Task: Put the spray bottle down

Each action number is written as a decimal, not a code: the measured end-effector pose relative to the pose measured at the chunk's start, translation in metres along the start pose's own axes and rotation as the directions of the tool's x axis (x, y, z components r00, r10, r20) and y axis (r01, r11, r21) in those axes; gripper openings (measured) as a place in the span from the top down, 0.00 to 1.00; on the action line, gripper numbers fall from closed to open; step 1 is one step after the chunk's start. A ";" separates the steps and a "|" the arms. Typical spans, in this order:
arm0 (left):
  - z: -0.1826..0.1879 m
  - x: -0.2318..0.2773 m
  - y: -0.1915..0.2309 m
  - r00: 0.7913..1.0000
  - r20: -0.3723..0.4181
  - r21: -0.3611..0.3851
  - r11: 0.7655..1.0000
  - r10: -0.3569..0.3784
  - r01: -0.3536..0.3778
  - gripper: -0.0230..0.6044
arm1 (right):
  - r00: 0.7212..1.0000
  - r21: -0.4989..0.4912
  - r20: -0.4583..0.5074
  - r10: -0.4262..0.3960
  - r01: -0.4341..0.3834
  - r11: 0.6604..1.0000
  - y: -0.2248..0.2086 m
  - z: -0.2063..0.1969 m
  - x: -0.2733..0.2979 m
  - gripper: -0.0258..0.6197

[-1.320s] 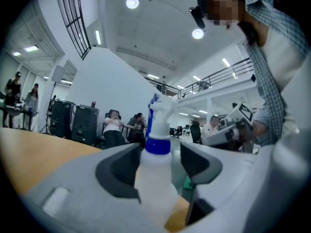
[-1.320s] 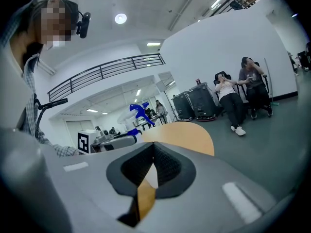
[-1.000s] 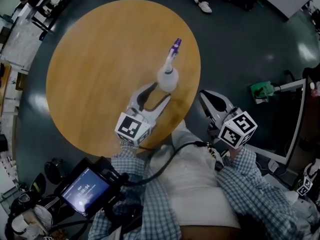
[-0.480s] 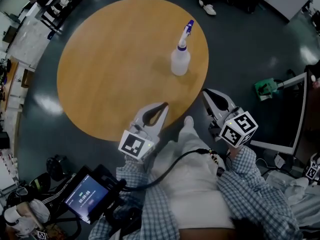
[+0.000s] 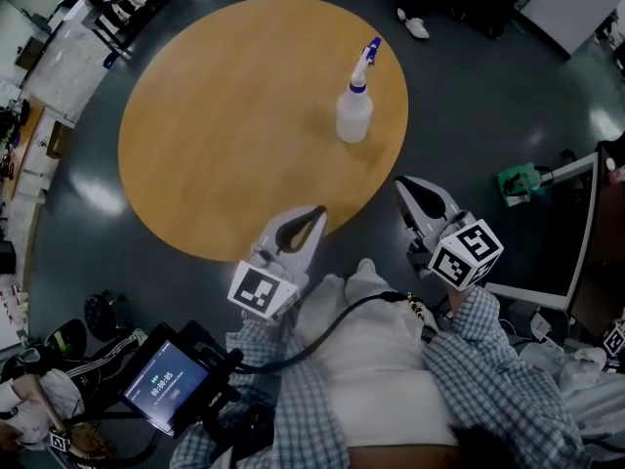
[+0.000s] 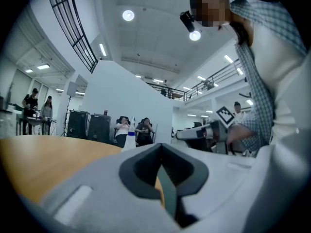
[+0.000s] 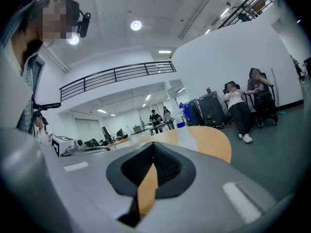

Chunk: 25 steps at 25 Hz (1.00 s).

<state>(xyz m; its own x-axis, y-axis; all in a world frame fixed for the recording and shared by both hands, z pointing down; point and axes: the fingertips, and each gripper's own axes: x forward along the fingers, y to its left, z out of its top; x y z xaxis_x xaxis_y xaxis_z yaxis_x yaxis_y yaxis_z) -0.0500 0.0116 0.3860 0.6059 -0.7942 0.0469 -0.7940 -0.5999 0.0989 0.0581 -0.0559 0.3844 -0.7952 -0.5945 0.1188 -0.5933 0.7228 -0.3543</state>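
The spray bottle point(image 5: 354, 115) stands upright near the far right edge of the round wooden desk point(image 5: 225, 125). Dark glossy floor point(image 5: 469, 96) surrounds the desk. At its near edge, the left gripper point(image 5: 320, 210) and right gripper point(image 5: 402, 184) have their fingers pressed together, holding nothing.

Round wooden table point(image 5: 225, 125) bears one upright spray bottle point(image 5: 354, 117)

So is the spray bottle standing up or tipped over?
Standing up: the spray bottle rests on its base on the round table, purple nozzle on top, untouched.
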 end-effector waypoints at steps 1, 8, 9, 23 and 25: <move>0.001 0.000 0.001 1.000 0.004 0.000 1.000 0.003 -0.003 0.96 | 1.000 -0.001 0.000 0.005 -0.005 1.000 0.000 -0.001 0.002 0.96; 0.000 0.001 0.004 1.000 -0.004 0.006 1.000 0.017 -0.017 0.96 | 0.999 0.003 -0.011 0.033 -0.033 0.999 0.004 -0.004 0.010 0.96; 0.000 0.001 0.004 1.000 -0.004 0.006 1.000 0.020 -0.020 0.96 | 0.999 0.003 -0.012 0.035 -0.035 0.999 0.004 -0.005 0.010 0.96; -0.002 0.002 0.004 1.000 -0.020 0.011 1.000 0.016 -0.016 0.96 | 0.999 0.000 -0.023 0.048 -0.048 0.999 0.006 -0.004 0.010 0.96; -0.003 0.002 0.004 1.000 -0.020 0.009 1.000 0.017 -0.017 0.96 | 0.999 0.001 -0.026 0.047 -0.046 0.999 0.006 -0.004 0.010 0.96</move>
<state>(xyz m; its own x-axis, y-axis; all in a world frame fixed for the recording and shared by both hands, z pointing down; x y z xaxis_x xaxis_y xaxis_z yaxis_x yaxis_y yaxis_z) -0.0517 0.0082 0.3891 0.5929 -0.8024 0.0683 -0.8047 -0.5870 0.0894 0.0462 -0.0560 0.3876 -0.8249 -0.5509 0.1262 -0.5556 0.7494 -0.3601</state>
